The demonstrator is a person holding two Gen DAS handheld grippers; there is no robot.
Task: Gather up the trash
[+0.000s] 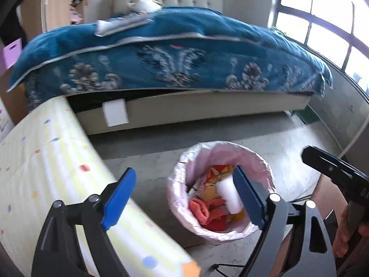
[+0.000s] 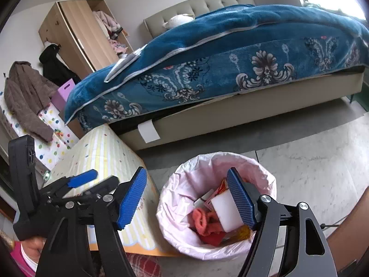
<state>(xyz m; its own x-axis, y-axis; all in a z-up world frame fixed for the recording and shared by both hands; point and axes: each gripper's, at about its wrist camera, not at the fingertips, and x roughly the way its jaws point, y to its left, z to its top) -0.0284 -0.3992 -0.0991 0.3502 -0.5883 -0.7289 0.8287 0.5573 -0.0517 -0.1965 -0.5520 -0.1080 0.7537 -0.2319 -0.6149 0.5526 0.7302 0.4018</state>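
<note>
My left gripper point(image 1: 184, 198) and right gripper point(image 2: 188, 199) look like matt black plastic, with shiny metal bolt heads at the joints. My pads point(image 2: 132, 198) are blue and finely ribbed, rubbery by the look. The bin liner point(image 2: 182, 184) is thin pink plastic film, crinkled and faintly glossy. Inside it, a white block point(image 2: 224, 210) seems to be matt foam, though blur leaves me unsure; the wrapper point(image 1: 214, 175) is glossy printed plastic, the red cloth point(image 2: 203, 221) soft and nubbly. The blanket point(image 2: 207, 53) is plush fleece. The wardrobe point(image 2: 76, 30) is pale wood-grain. The floor point(image 2: 318, 161) is smooth, stone-like.
</note>
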